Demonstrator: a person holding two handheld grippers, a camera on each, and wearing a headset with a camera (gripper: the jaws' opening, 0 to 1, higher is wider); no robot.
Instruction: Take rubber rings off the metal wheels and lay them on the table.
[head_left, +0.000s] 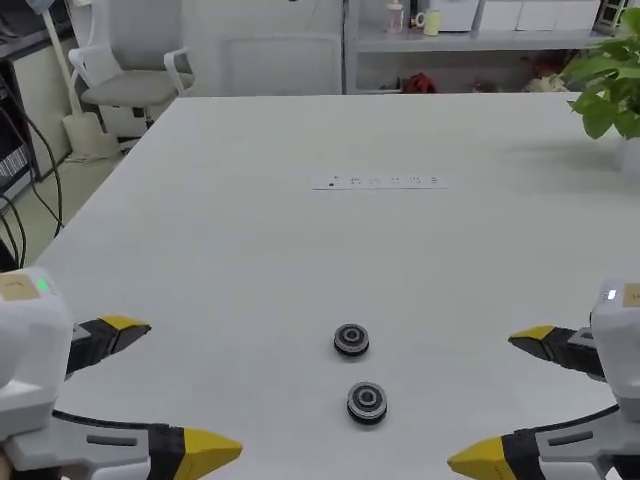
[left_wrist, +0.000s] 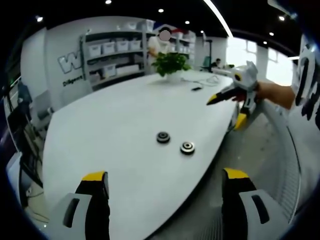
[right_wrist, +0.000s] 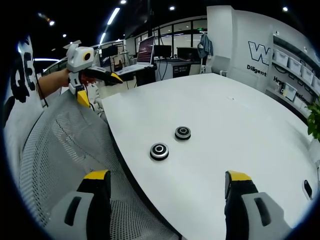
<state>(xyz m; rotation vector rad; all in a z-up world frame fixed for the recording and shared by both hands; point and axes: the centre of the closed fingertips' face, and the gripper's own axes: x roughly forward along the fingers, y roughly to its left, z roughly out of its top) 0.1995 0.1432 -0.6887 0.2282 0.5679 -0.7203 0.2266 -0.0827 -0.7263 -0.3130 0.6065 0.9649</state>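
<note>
Wheels (head_left: 351, 340): two lie flat on the white tabletop (head_left: 300, 230), in the lower middle of the head view, well apart from both grippers.

At the upper left of that frame a chair (head_left: 130, 85) stands beyond the tabletop's edge. At the lower left the left gripper (head_left: 180, 388) hangs with its yellow-tipped fingers (head_left: 205, 447) spread wide, holding nothing. Right of it is the upper wheel (head_left: 351, 340), and just below and slightly right the lower wheel (head_left: 367, 401). The two are near each other but not touching, each with a dark ring (head_left: 337, 342) around a metal hub. At the lower right the right gripper (head_left: 490, 399) has its fingers wide and empty too. A plant (head_left: 605, 85) fills the upper right corner.
</note>
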